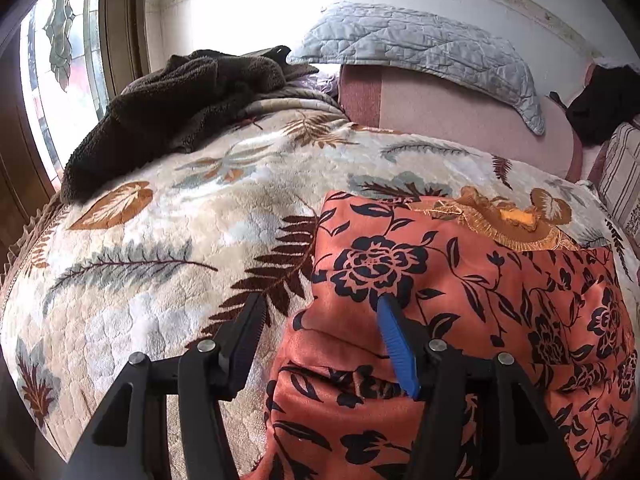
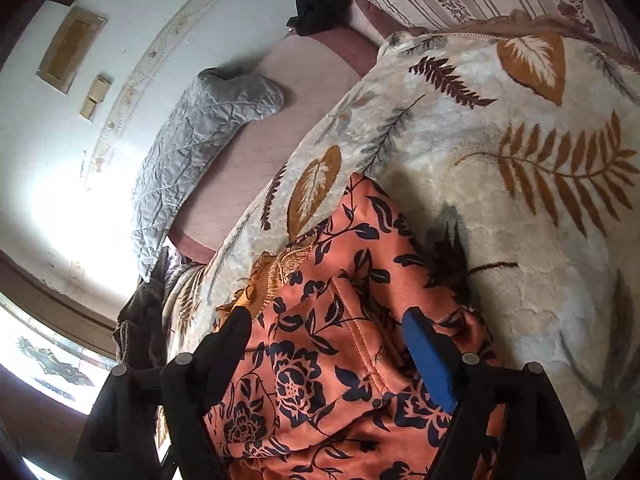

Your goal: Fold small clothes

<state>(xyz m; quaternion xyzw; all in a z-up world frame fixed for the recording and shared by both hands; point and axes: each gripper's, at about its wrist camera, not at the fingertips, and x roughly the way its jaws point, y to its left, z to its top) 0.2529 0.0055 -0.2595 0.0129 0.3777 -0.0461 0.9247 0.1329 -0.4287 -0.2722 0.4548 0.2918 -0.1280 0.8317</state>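
An orange garment (image 1: 460, 280) with a dark floral print lies partly folded on the leaf-patterned blanket (image 1: 160, 240); its ribbed mustard collar (image 1: 516, 220) is at the far end. My left gripper (image 1: 320, 312) is open, its jaws straddling the garment's left edge, the blue-padded finger (image 1: 396, 344) over the cloth. In the right wrist view the same garment (image 2: 340, 320) lies under my right gripper (image 2: 328, 324), which is open with jaws spread over a seam fold; nothing is pinched.
A dark brown fleece (image 1: 172, 108) lies at the blanket's far left by the window. A grey quilted pillow (image 1: 420, 48) rests on the pink mattress (image 1: 460, 108). A striped cushion (image 1: 620, 172) and a black item (image 1: 604, 104) are at far right.
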